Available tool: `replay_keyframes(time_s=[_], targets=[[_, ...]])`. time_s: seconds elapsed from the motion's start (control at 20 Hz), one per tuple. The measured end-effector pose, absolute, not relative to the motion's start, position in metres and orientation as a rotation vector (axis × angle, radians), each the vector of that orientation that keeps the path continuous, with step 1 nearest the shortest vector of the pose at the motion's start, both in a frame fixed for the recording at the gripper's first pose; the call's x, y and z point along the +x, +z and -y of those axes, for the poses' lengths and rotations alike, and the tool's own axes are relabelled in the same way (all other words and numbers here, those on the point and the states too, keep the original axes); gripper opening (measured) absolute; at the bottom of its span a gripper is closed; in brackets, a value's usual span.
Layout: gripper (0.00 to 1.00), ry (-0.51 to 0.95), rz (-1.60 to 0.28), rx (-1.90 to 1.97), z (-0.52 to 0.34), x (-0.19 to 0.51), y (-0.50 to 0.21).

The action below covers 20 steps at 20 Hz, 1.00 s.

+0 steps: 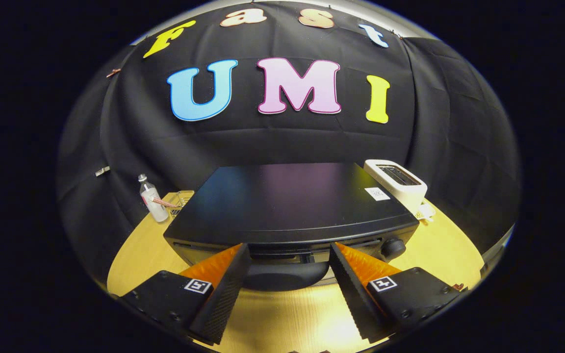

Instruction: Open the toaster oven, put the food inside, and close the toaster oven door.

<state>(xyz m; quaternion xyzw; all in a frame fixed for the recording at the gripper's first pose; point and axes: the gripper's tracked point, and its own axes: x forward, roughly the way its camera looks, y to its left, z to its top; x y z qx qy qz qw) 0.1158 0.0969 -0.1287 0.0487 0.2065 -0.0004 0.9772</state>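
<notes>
The black toaster oven (292, 201) stands on the wooden table (439, 250), seen from above and in front. Its flat top carries a small white sticker (376, 194). The door's dark, rounded handle (282, 277) juts out from the front, and a round knob (393, 247) sits at the front right. My gripper (290, 249) is open. Its fingertips reach the oven's upper front edge, one on each side of the handle, with a gap between each finger and the handle.
A white pop-up toaster (400, 184) stands behind the oven on the right. A small clear bottle (152, 198) with a white label stands at the back left, next to a clear container (180, 201). Black cloth walls enclose the table.
</notes>
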Motion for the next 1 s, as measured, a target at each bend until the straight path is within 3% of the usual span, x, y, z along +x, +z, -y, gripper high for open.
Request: replay_keyframes(time_s=[1.0], targets=[[0.98,0.081,-0.505,0.121,-0.095,0.018,-0.186]])
